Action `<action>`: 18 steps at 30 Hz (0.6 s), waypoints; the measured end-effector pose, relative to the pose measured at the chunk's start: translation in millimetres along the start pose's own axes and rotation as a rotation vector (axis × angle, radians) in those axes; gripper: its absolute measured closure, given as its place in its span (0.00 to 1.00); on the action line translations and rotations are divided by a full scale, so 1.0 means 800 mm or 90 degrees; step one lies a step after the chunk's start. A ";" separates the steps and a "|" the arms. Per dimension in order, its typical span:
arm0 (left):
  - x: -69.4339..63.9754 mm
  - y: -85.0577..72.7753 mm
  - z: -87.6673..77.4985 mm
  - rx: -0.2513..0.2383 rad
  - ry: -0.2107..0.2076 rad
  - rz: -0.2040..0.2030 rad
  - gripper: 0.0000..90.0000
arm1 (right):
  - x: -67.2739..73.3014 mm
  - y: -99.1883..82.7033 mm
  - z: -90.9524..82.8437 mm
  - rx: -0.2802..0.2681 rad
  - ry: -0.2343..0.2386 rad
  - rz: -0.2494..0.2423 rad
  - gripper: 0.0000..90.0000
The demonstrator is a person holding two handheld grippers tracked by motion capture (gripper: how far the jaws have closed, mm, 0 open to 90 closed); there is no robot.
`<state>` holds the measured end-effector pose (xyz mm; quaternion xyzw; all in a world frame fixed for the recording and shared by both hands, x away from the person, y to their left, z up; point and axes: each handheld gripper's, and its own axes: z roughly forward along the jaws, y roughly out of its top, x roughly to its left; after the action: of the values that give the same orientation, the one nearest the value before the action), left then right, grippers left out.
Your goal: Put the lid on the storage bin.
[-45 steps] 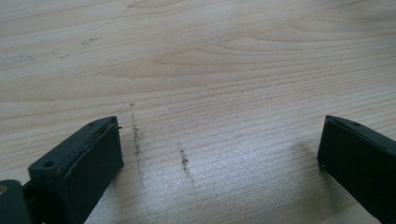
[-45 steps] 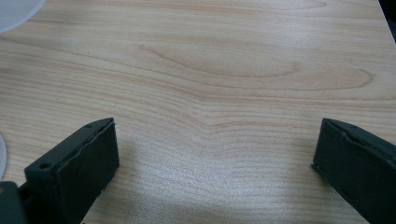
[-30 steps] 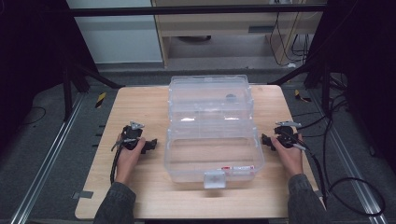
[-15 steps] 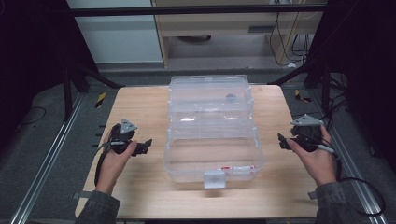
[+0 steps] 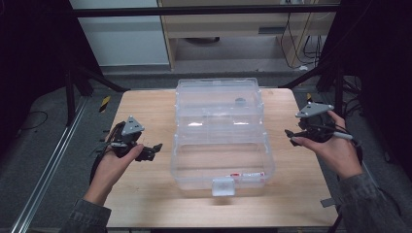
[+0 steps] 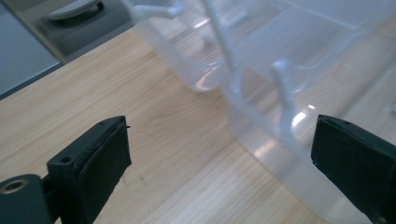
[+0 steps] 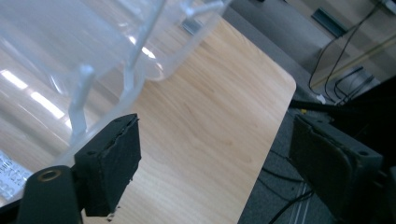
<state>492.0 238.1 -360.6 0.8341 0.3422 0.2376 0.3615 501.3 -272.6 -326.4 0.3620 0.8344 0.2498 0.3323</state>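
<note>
Clear plastic box point(image 5: 221, 136) on worktop point(image 5: 145, 109), its red-and-white label point(image 5: 248, 174) illegible; left hand-held gripper point(image 5: 154, 149) and right hand-held gripper point(image 5: 290, 137) both spread, empty.

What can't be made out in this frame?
- Red-and-white label on the clear plastic box: print too small in the high view, cut off by the edge in the right gripper view.
- Small grey item in the box's far half: too small to identify.
- Right gripper: tips blurred in the high view.
</note>
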 end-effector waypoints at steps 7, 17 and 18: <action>-0.019 0.026 0.005 -0.017 -0.055 0.040 0.03 | -0.005 0.041 0.005 -0.005 0.036 -0.029 0.28; -0.050 0.059 0.009 -0.008 -0.093 0.080 0.04 | 0.000 0.091 0.011 -0.010 0.098 -0.097 0.44; -0.050 0.059 0.009 -0.008 -0.093 0.080 0.04 | 0.000 0.091 0.011 -0.010 0.098 -0.097 0.44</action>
<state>488.9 181.2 -335.1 0.8666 0.2605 0.2008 0.3753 539.6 -226.4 -283.8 0.2748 0.8805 0.2571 0.2881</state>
